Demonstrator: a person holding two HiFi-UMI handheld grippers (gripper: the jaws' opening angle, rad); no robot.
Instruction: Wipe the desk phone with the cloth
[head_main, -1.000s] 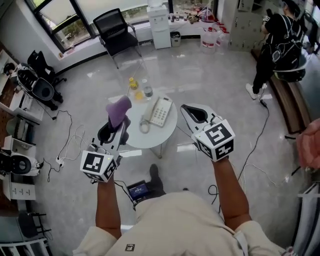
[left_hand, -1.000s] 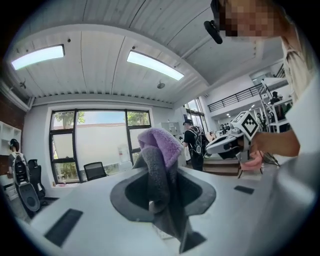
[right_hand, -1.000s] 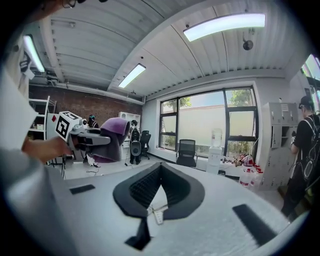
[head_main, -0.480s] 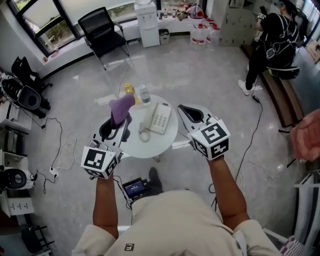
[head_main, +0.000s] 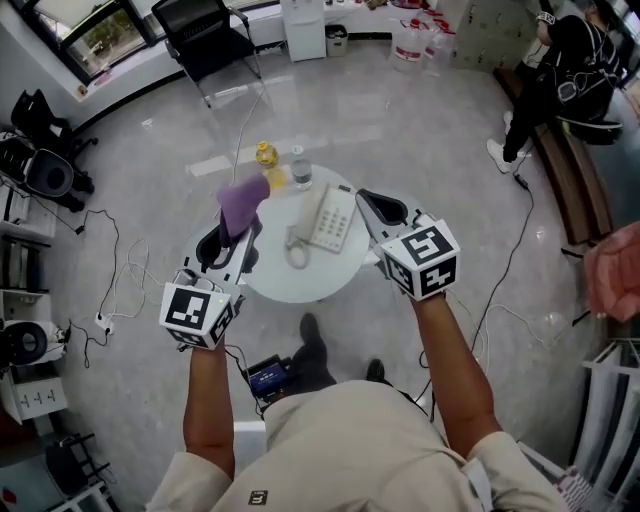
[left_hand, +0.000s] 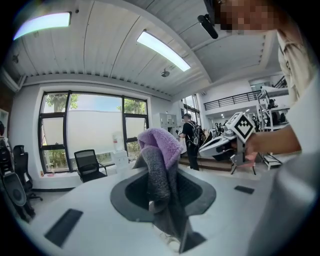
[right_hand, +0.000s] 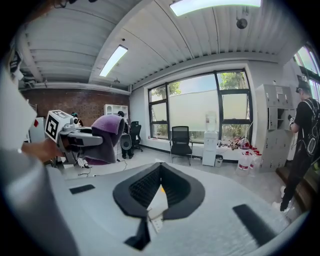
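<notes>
The white desk phone (head_main: 326, 218) lies on the small round white table (head_main: 285, 278), its coiled cord at its left. My left gripper (head_main: 238, 228) is raised over the table's left side, shut on a purple and grey cloth (head_main: 243, 203) that sticks up out of the jaws. In the left gripper view the cloth (left_hand: 159, 162) fills the gap of the left gripper (left_hand: 162, 172). My right gripper (head_main: 368, 198) hovers at the phone's right edge, shut and empty. The right gripper view shows the right gripper (right_hand: 160, 172) with its jaws together and the cloth (right_hand: 102, 134) off to the left.
A yellow bottle (head_main: 265, 155) and a clear water bottle (head_main: 300, 171) stand at the table's far edge. A black office chair (head_main: 205, 35) and a water dispenser (head_main: 303, 25) are by the windows. A person in black (head_main: 565, 70) stands far right. Cables (head_main: 125, 285) trail on the floor at left.
The view has shifted, so the table and phone sit a little higher in the frame. Both grippers stay raised over the table in much the same stance; the cloth is still held.
</notes>
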